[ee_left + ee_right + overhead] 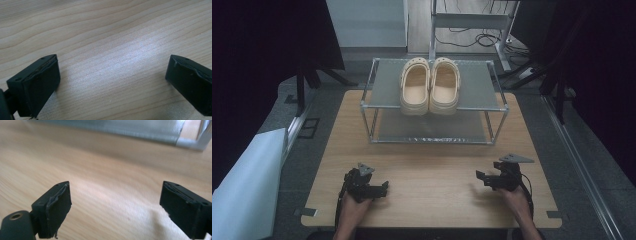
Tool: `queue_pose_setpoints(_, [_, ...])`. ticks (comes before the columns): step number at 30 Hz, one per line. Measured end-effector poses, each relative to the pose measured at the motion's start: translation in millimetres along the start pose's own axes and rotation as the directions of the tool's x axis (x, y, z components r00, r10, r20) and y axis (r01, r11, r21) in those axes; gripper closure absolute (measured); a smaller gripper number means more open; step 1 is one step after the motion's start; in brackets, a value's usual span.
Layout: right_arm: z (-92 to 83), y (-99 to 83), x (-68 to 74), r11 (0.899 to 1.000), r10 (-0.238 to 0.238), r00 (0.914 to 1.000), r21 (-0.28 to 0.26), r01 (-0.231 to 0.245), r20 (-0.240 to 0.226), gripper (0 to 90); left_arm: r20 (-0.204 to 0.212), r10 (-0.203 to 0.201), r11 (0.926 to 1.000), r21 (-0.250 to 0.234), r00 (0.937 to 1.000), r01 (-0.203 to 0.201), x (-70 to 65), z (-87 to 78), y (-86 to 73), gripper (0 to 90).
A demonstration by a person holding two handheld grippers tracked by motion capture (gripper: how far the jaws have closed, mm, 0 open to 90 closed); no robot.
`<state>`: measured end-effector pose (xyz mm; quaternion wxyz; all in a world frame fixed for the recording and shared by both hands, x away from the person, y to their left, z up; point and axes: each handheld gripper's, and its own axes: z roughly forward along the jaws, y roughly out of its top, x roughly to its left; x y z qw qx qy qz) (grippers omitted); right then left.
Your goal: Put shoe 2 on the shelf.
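High view: left gripper [382,188], right gripper [483,178] — bare table [432,170] between; jaws apart.

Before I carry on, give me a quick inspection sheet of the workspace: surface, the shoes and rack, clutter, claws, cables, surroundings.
Surface: wooden table, bare between the rack and the claws.
Job's things: pair of beige clogs side by side on the top shelf of the metal rack; lower shelf bare.
Clutter: nothing seen on the table.
Claws: left claw and right claw low over the near edge of the table, jaws wide apart, nothing between them.
Cables: one trails from each claw back along the forearm; loose cables on the floor behind the rack.
Surroundings: white board at the left, metal frame legs behind, dark curtains on both sides.
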<state>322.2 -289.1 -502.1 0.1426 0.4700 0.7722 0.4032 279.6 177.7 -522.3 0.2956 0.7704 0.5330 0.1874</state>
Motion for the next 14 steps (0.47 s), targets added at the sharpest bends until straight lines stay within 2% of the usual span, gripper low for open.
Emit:
queue_pose_setpoints(4, [8.9,-8.8,3.8,0.994,-0.088,0.9958,0.073,0.086,0.025,2.5,0.001,0.0,1.0,0.0,1.0,0.0,0.0,0.0,0.0,0.0])
queue_pose_setpoints(6, [12.4,-11.9,5.2,0.989,-0.111,0.9933,0.106,0.107,0.03,0.0,0.001,0.001,1.0,-0.001,1.0,-0.001,-0.1,0.1,0.0,0.0])
queue_pose_setpoints(8, [14.3,-14.0,7.9,0.984,-0.15,0.9868,0.107,0.143,0.06,0.0,0.002,0.001,1.0,-0.001,1.0,-0.001,0.0,0.0,0.0,0.0])
queue_pose_setpoints(14, [14.2,-14.4,8.4,0.984,-0.148,0.9869,0.107,0.141,0.064,0.0,0.005,0.003,1.0,0.0,1.0,-0.003,-0.7,0.2,0.1,0.0])
